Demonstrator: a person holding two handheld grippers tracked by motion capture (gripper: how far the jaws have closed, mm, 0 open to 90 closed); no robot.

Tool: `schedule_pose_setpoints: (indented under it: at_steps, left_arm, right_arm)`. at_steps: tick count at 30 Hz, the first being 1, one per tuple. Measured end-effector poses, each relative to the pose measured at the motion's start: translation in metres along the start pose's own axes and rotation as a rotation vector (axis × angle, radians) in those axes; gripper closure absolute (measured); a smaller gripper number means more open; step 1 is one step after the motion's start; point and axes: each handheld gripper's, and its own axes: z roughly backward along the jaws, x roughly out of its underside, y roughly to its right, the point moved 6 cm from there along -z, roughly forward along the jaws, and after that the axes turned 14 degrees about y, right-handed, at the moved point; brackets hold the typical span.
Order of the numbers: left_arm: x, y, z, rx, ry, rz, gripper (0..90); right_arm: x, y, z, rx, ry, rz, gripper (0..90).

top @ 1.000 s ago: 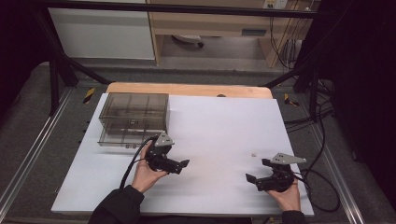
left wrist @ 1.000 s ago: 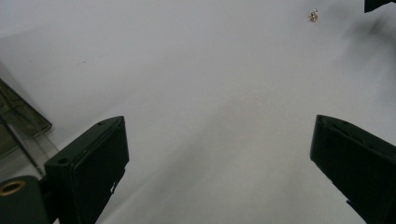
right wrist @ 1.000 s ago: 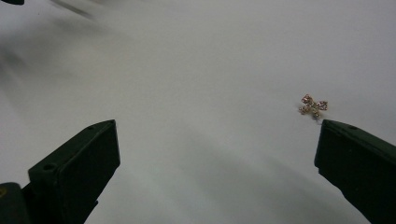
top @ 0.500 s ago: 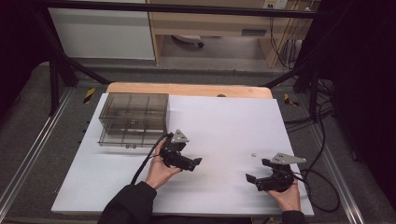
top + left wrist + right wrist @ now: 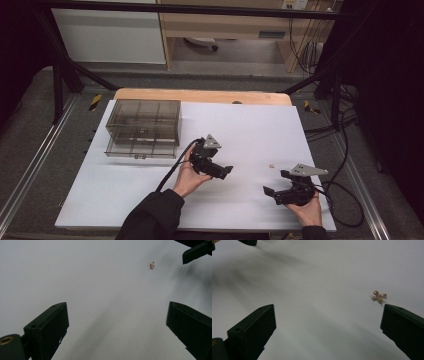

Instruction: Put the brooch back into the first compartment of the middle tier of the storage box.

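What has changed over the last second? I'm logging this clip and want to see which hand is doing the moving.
The left tool has moved right across the white sheet, away from the clear drawer box and toward the small gold trinket. Its jaws stand open, holding nothing. The right tool, the trinket and the box stayed where they were; the right tool is open too.

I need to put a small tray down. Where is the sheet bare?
Bare: the far right of the white sheet, beside the clear drawer box. Crowded: near the tiny ornament, between left hand-held gripper and right hand-held gripper.
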Motion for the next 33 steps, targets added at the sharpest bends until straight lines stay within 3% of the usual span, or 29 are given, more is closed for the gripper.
schedule_pose_setpoints:
  at_steps: [10, 18, 33]
  left_arm:
    - [-0.008, 0.016, -0.030, 0.028, -0.021, -0.018, 4.3]
    - [-0.009, 0.026, -0.054, 0.049, -0.037, -0.008, 6.0]
    - [-0.015, 0.043, -0.089, 0.074, -0.043, -0.005, 16.9]
  right_arm:
    - [0.000, 0.000, 0.000, 0.001, -0.002, 0.000, 0.7]
    - [0.000, 0.000, 0.000, 0.002, -0.003, 0.000, 0.6]
    - [0.000, 0.000, 0.000, 0.001, -0.003, 0.010, 0.6]
